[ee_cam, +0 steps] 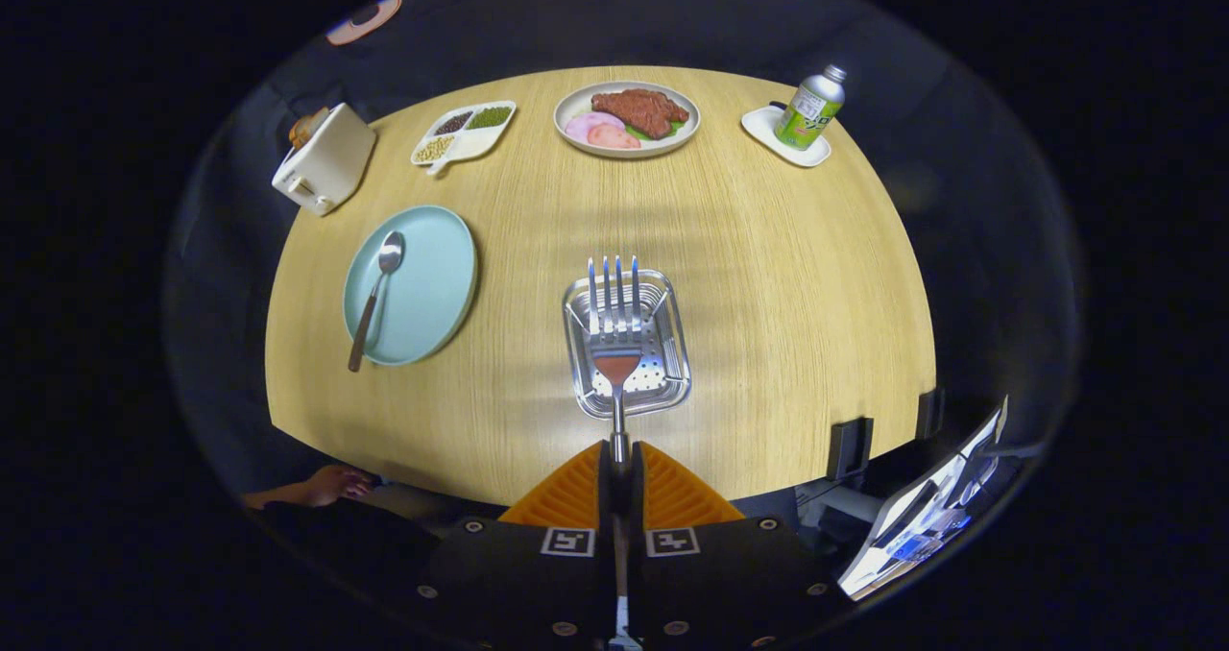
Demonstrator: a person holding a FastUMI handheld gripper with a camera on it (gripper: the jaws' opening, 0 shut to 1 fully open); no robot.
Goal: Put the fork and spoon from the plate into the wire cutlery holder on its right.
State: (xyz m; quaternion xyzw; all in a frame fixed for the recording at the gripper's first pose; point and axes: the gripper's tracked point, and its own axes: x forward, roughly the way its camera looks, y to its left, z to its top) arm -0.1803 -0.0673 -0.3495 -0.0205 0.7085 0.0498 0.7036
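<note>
The tool [619,459] pinches the fork [614,329] by its handle, tines pointing straight ahead over the wire cutlery holder [672,344]. Left of the holder, the spoon [376,296] lies lengthwise on the plate [432,286], bowl pointing away.

Tool [619,459] clamped on fork [614,320] above wire holder [672,382] (spoon [376,296] on plate [432,286])

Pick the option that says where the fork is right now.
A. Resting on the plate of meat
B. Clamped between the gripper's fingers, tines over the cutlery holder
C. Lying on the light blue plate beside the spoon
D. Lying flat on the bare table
B: the fork has its handle pinched between the gripper fingers, its tines above the cutlery holder; the spoon lies alone on the light blue plate.
</note>
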